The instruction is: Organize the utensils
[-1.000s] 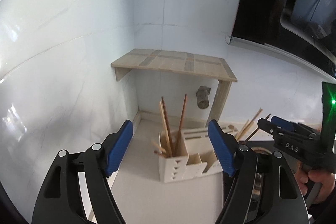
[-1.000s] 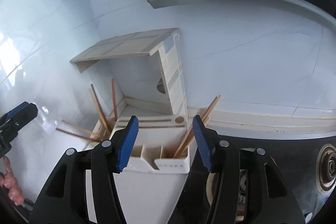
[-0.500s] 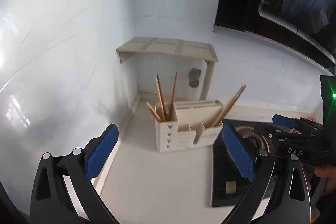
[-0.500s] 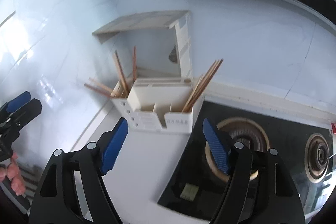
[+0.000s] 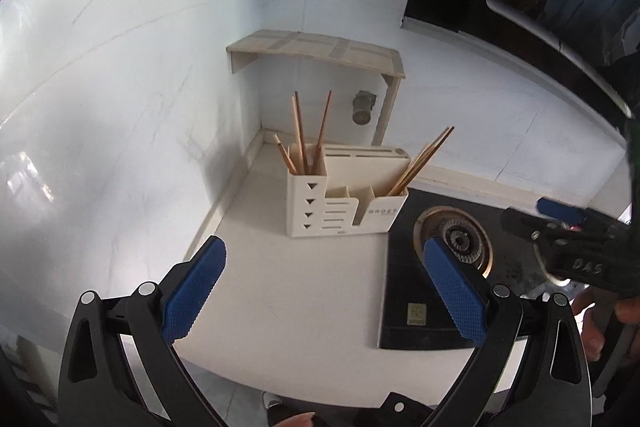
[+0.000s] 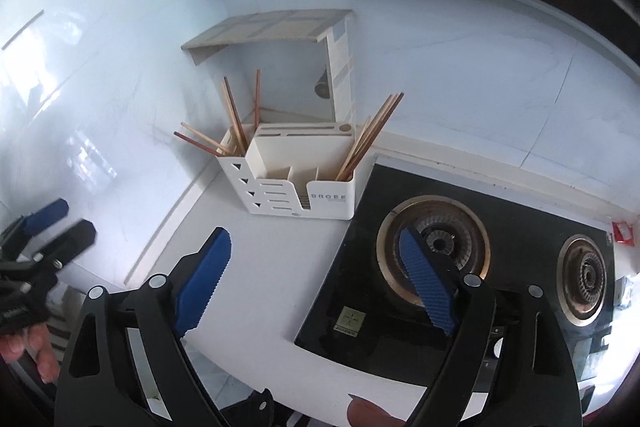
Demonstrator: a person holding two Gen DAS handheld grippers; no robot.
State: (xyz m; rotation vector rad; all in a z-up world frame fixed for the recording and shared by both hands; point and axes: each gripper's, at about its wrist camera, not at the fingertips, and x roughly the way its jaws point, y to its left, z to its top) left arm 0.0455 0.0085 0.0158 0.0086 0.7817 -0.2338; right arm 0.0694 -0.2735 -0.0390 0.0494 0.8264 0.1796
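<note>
Chopsticks, thin brown wooden ones, stand in two bunches in a cream plastic utensil caddy point(image 5: 347, 203) w/ slotted front, set in the countertop corner under a small pale wooden shelf point(image 5: 316, 53). Left bunch point(image 5: 304, 137) sits in the tall end compartment; right bunch point(image 5: 420, 161) leans out of the right-end compartment toward the stove. Middle compartments look empty.

Left gripper point(image 5: 324, 291): blue pads spread wide, nothing between them, well short of the caddy. Right gripper point(image 6: 316, 279): jaws have just been opening, now wide too, nothing held.

Left wrist view shows a round metal fitting point(image 5: 363, 107) on the wall under the shelf face-on; right view catches only a sliver of it behind the shelf's side panel. Right view alone shows two left-bunch sticks point(image 6: 200, 141) splayed low to the left, plus a second burner point(image 6: 584, 281) on the black glass gas hob point(image 6: 516, 227). Left view gets one burner only.

White countertop point(image 5: 288, 291) betw. grippers and caddy is bare. Each view catches the other gripper at its edge, w/ a hand on it.
</note>
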